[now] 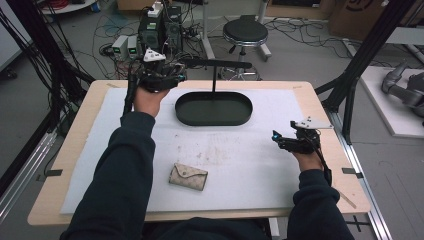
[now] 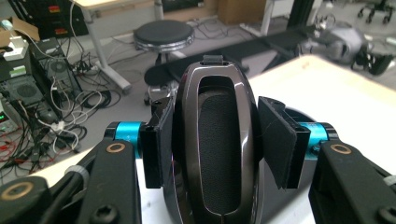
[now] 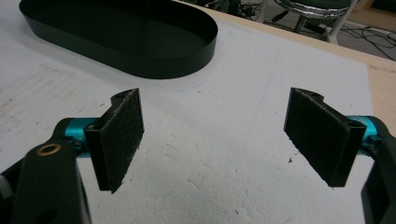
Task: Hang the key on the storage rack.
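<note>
Behind the wallet (image 1: pixel 188 176), oval black tray (image 1: pixel 214 120); left gripper (image 2: pixel 219 140) fingers grasping a headphone earcup (image 2: pixel 217 140); right gripper (image 3: pixel 215 140) fingers released

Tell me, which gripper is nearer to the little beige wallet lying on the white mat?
The right gripper. It hovers open to the wallet's right, a bit farther back. The left gripper is raised at the table's far left, shut on a dark headphone earcup.
</note>
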`<state>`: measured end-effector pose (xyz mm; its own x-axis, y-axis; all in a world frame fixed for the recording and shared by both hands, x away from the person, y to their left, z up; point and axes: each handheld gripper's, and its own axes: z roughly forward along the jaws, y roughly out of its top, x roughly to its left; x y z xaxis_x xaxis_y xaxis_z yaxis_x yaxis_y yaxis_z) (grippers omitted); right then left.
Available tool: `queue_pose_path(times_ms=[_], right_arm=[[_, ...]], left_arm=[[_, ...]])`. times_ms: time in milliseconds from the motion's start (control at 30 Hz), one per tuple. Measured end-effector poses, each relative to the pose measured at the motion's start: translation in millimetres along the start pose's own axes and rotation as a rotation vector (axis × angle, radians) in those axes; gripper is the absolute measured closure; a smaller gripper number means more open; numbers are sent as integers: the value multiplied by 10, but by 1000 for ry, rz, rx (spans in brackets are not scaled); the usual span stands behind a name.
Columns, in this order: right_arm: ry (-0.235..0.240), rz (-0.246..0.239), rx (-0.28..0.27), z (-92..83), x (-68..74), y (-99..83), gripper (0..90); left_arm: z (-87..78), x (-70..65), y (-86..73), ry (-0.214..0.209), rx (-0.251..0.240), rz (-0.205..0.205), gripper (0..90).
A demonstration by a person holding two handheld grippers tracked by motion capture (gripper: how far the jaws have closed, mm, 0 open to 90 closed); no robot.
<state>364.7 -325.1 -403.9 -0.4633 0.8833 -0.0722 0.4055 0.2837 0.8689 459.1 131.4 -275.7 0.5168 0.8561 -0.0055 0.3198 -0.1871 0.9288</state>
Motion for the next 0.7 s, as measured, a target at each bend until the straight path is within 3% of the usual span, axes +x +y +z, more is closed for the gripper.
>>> queue_pose_path(times_ms=[267, 400, 700], right_arm=[[5, 9, -2, -17, -15, -21, 204], [5, 17, -4, -37, -22, -33, 203], [3, 15, -5, -55, -21, -43, 204]], left_arm=[[171, 28, 166, 5, -1, -15, 482], [238, 66, 224, 19, -13, -41, 482], [301, 110, 181, 33, 9, -53, 482]])
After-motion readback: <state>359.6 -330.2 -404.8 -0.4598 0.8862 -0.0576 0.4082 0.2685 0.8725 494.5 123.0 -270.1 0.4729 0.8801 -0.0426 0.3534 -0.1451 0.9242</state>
